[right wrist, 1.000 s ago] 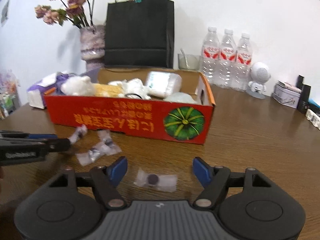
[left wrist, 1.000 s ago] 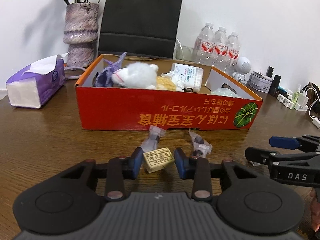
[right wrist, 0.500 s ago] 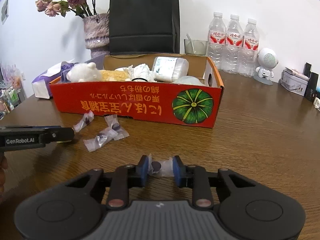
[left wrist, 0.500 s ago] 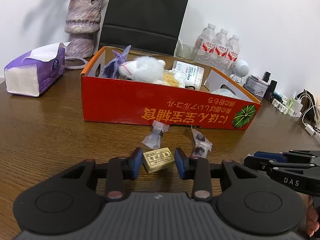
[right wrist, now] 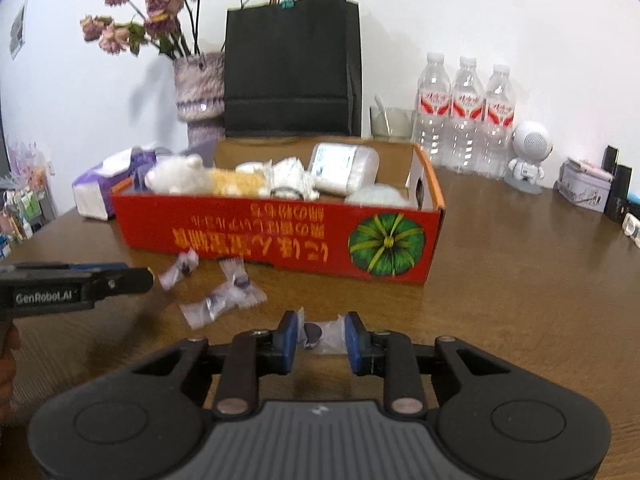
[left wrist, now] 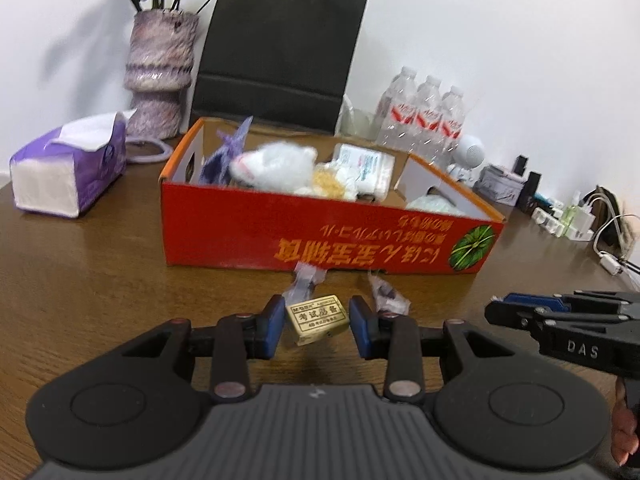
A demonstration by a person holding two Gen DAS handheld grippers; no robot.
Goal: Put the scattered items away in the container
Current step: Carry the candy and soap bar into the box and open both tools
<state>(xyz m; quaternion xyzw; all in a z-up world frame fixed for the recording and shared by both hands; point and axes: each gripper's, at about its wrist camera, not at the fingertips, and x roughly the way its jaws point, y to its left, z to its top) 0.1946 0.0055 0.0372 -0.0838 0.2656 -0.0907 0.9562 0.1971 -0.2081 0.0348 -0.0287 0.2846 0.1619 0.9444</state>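
The brown wooden table (left wrist: 80, 280) carries an open red cardboard box (left wrist: 304, 236) holding a white plush toy (left wrist: 276, 168). Near its front wall, the left gripper (left wrist: 317, 322) clamps a small beige printed eraser (left wrist: 317, 317). The right gripper (right wrist: 321, 334), jaws just closed, pinches a clear-wrapped dark candy (right wrist: 316, 333); three more wrapped candies (right wrist: 224, 298) lie beside.

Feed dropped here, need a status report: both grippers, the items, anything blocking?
Left gripper holds tan eraser. Right gripper just closed on clear candy wrapper. Red cardboard box ahead, unobstructed.
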